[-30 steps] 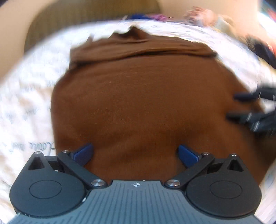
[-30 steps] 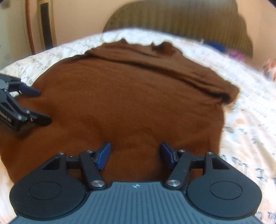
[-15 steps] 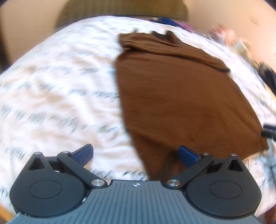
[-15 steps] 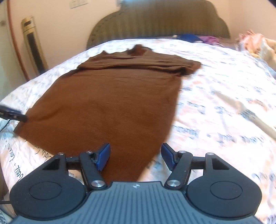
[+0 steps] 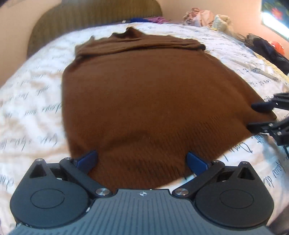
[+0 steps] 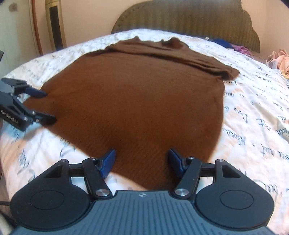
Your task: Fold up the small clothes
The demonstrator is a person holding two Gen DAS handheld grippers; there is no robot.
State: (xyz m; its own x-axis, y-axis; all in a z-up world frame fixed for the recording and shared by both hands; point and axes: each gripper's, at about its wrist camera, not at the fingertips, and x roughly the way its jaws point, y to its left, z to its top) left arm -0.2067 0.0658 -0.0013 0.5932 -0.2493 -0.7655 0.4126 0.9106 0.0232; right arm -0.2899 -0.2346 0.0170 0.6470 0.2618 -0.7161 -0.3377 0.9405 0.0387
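Left gripper (image 5: pixel 141 160): jaws spread wide, holding nothing; poised at the near hem of the brown sweater (image 5: pixel 144 101), blue fingertips (image 5: pixel 86 159) over the cloth at its near-left corner. Sweater lay flat on the white bedsheet (image 5: pixel 30 108), sleeves folded across the far end near the headboard (image 5: pixel 94 19); loose clothes (image 5: pixel 200 16) heaped at the far right, well apart. Right gripper (image 5: pixel 254 116) entered from the right, jaws likewise parted, straddling the hem's right corner.

Right-wrist view: right gripper (image 6: pixel 141 159) open and empty, over the hem toward the sweater's (image 6: pixel 137 101) near-right corner; left gripper (image 6: pixel 45 106) seen at the left edge, jaws apart at the other corner; bedsheet (image 6: pixel 252 112) bare to the right.

Judged step: seizing both hem corners for a fold toward the collar. Advice: lower each gripper until the lower finger slid under both layers; pinch close to the corners, not mid-hem; close together, lift evenly, keep the hem taut to avoid sagging or dragging the folded sleeves.
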